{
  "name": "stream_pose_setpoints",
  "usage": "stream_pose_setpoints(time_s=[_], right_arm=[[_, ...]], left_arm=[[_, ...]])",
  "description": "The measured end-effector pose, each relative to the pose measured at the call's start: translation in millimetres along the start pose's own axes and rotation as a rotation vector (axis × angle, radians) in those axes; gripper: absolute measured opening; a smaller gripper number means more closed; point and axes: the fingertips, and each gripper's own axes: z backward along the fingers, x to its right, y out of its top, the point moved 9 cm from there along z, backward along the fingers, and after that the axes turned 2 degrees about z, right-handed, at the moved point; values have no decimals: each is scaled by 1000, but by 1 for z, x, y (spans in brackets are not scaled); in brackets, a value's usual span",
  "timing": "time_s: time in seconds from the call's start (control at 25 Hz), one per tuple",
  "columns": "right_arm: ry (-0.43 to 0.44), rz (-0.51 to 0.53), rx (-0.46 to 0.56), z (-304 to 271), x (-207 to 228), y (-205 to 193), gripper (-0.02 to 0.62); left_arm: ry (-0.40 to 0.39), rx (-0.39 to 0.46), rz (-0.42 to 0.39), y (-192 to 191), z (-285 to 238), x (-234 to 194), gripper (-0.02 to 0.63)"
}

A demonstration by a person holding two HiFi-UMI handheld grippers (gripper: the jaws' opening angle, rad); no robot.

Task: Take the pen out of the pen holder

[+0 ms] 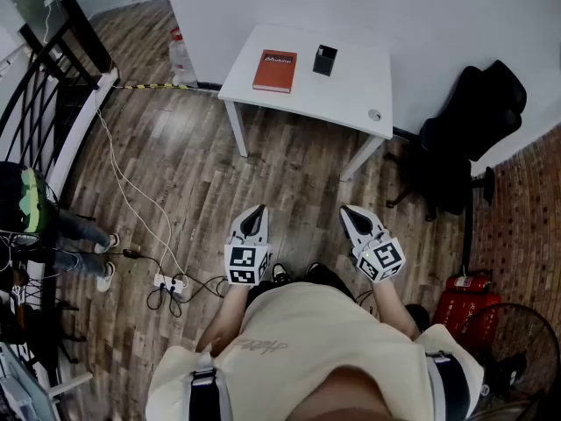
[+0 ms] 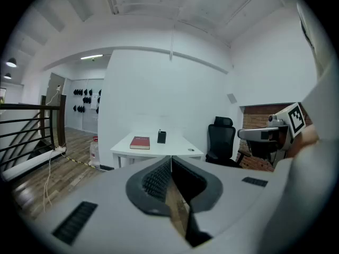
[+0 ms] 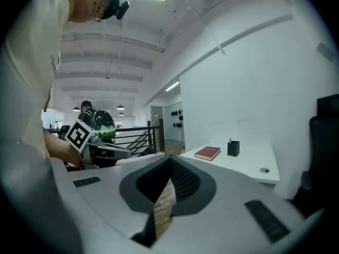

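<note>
Both tools are held close to the person's body, pointing just below level. The left gripper (image 1: pixel 257 210) has its jaws pressed together with nothing between them, and the right gripper (image 1: pixel 350 211) likewise shows its tips meeting on empty air. The pen holder (image 1: pixel 324 60), a small black square cup, stands well ahead of both grippers on the white table (image 1: pixel 351 99), slightly nearer the right gripper's line than the left's, with a red book (image 1: pixel 275 70) just beside it on the left-gripper side. Only the dark tip of the pen (image 3: pixel 230 141) pokes above the cup's rim, too small to show any detail. I judge the pen to be light, stiff and smooth, likely to slip or swing if pinched at the very end, so the best hold is across the exposed shaft just above the rim, pads flat on either side, then a straight pull upward. The cup itself looks light enough to lift or tip with the pen, so the free gripper may need to steady it.
</note>
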Motion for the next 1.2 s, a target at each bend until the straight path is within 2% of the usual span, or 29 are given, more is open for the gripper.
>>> stream_pose_setpoints(time_s=[0.24,0.44,0.68,0.96,1.2], right_arm=[[-17,-2,4,-5,9,1,8],[-39,13,-10,4,18,0,8],[-51,-50,-39,-5,52,-17,8],[-26,-48,20,-54,118,-7,8],[-14,-56,62,-93,186,-3,8]], left_arm=[[-2,-11,6,-3,-17,-13,20],[-34,-14,2,1,-39,-7,20],[-61,-22,-1,6,-79,2,20],[-38,-43,-28,25,-139,-1,20],[-18,3,-78,64,-212,-4,20]])
